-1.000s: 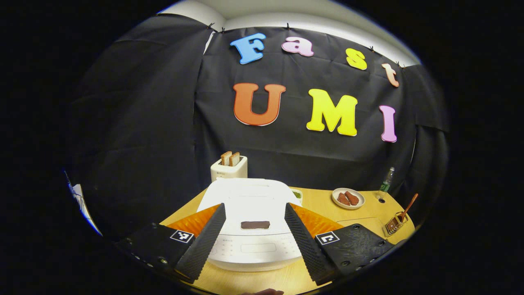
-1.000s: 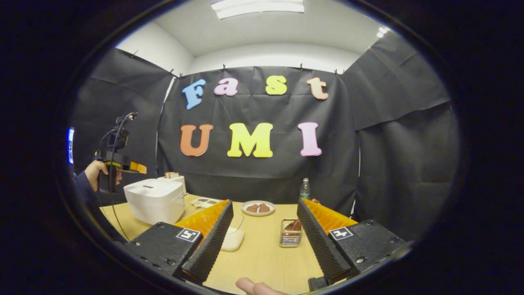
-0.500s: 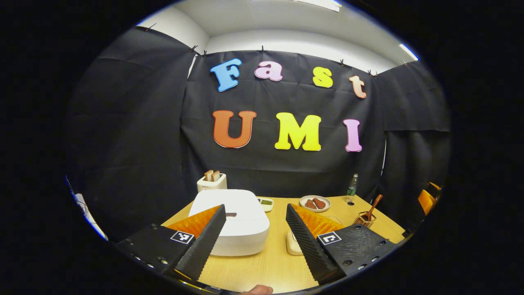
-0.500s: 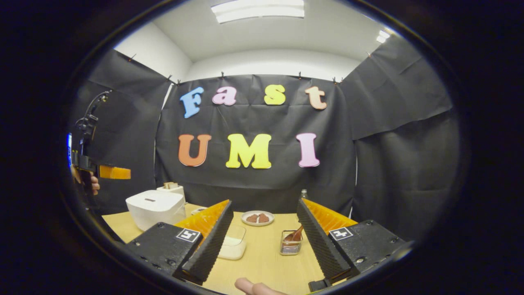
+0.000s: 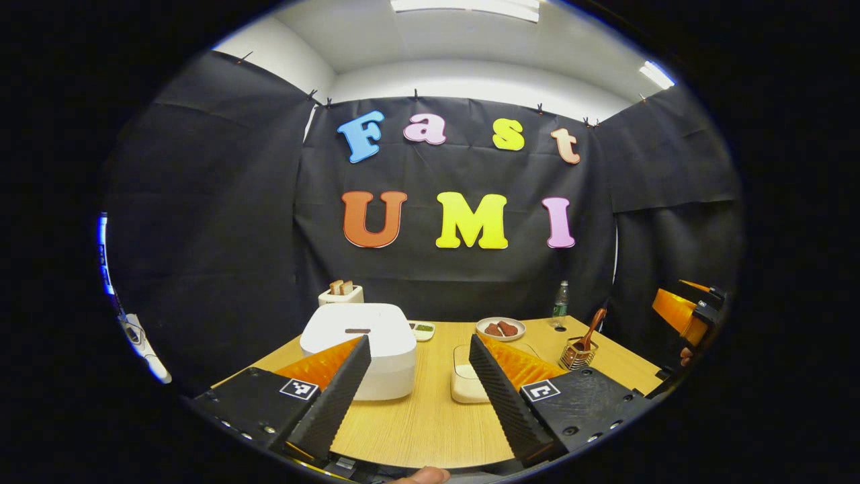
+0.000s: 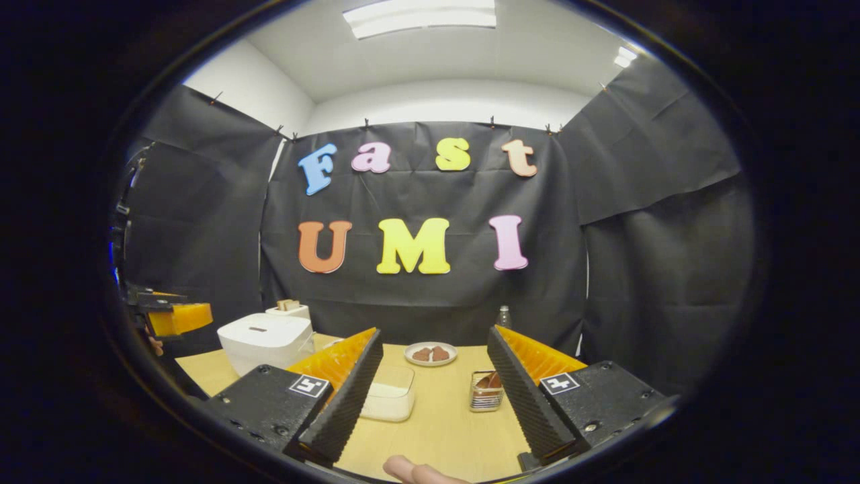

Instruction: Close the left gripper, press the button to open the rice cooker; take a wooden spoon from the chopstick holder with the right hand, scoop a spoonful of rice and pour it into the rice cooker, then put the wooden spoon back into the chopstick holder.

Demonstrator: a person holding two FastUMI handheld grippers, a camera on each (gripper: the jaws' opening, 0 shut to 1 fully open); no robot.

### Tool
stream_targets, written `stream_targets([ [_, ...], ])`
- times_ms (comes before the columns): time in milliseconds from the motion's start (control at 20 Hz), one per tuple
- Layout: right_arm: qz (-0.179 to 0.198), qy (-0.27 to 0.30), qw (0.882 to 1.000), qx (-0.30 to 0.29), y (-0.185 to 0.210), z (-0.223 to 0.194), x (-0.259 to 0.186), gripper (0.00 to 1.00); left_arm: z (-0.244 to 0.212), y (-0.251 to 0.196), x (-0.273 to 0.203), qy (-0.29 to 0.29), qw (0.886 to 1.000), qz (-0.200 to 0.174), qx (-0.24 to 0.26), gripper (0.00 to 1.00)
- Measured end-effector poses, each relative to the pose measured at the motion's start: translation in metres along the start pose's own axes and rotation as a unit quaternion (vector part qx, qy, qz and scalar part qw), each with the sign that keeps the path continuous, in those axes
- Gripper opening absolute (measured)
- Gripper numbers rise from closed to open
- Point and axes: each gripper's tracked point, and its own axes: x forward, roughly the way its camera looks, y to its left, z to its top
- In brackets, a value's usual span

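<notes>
Your left gripper (image 5: 416, 390) is held back from the surface (image 5: 416, 423) with its jaws spread wide and nothing between them; your right gripper (image 6: 433, 396) is likewise wide open and empty. Judging by the closed lid, you are at the very first step: the rice cooker (image 5: 359, 346) is shut, its dark button (image 5: 357, 331) untouched on top. Your next move calls for bringing the left jaws together, then carrying them forward and down onto that button, squarely enough that the press releases the lid instead of sliding off.

Just beyond your left fingers, beside the cooker, sits a clear box (image 5: 463, 383) holding white rice; in the right gripper view the same box (image 6: 388, 396) lies between your fingers. Farther right stands the wire chopstick holder (image 5: 576, 354), with the wooden spoon (image 5: 592, 324) leaning out of it, handle up. That is your right hand's target later.

Farther back, a plate (image 5: 500, 328) carries brown pieces of food, a small dish (image 5: 423, 329) holds something green, and a toaster (image 5: 340, 294) has slices standing in it. A bottle (image 5: 560, 304) stands by the back wall.
</notes>
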Motion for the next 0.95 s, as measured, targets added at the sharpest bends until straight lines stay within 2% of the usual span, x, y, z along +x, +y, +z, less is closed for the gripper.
stream_targets([
  [250,-0.009,0.017,1.0,0.0,-0.011,-0.015,0.001,0.98,-0.008,-0.004,-0.015,-0.02,1.0,-0.004,-0.006,0.94],
  [300,-0.011,0.019,1.0,0.003,-0.012,-0.017,0.001,0.94,-0.008,-0.003,-0.017,-0.02,1.0,-0.002,-0.004,0.94],
  [350,-0.013,0.019,1.0,0.005,-0.015,-0.017,0.002,0.98,-0.007,-0.001,-0.018,-0.021,1.0,0.0,-0.004,0.94],
  [600,-0.007,0.017,1.0,0.019,-0.017,-0.023,0.002,0.98,-0.011,-0.005,-0.016,-0.017,1.0,-0.005,-0.007,0.94],
  [650,-0.006,0.021,1.0,0.018,-0.017,-0.025,0.001,0.94,-0.011,-0.005,-0.017,-0.017,1.0,-0.004,-0.007,0.94],
  [700,-0.004,0.024,1.0,0.019,-0.016,-0.026,0.002,0.98,-0.011,-0.005,-0.017,-0.019,1.0,-0.004,-0.007,0.94],
  [950,-0.009,0.026,0.999,0.021,-0.022,-0.027,0.001,0.98,-0.008,-0.008,-0.021,-0.023,1.0,-0.006,0.001,0.94],
])
